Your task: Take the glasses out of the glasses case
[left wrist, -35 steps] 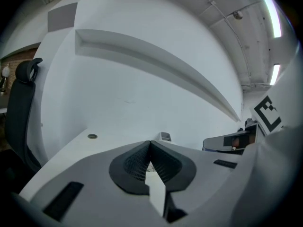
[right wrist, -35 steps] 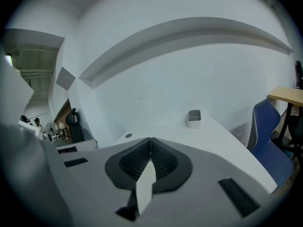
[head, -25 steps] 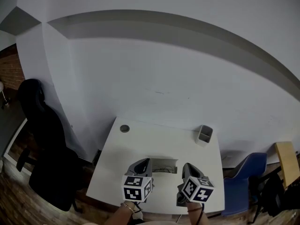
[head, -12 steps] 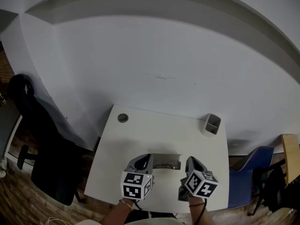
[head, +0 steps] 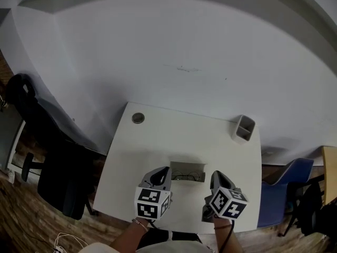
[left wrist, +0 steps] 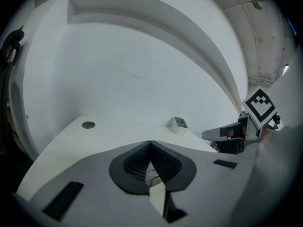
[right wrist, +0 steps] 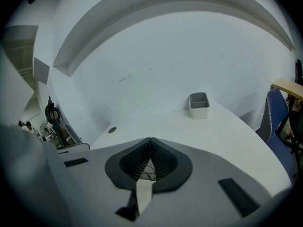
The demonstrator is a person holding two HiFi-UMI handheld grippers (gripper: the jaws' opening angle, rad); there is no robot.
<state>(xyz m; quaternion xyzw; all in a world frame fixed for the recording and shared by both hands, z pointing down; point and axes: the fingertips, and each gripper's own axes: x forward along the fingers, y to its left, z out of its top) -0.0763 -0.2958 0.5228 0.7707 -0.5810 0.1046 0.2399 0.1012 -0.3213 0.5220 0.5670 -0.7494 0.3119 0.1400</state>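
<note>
An open grey glasses case (head: 187, 167) lies in the middle of the white desk (head: 158, 141), with thin dark-framed glasses (head: 185, 177) in it. My left gripper (head: 166, 171) hovers just left of the case and my right gripper (head: 214, 175) just right of it, both apart from it. In the left gripper view the left gripper (left wrist: 150, 144) has its pads meeting at the tips, shut and empty, and a bit of the glasses (left wrist: 151, 177) shows through the gap below. The right gripper (right wrist: 150, 141) is likewise shut, with the glasses (right wrist: 147, 173) glimpsed beneath.
A white pen holder (head: 243, 128) stands at the desk's far right corner and a round cable grommet (head: 138, 118) at the far left. A black office chair (head: 47, 162) is left of the desk, a blue chair (head: 284, 188) right. A white wall rises behind.
Both grippers have sunk toward the desk and now flank the case more closely. The head view has tipped down, so the desk sits higher in the picture. Both stay shut.
</note>
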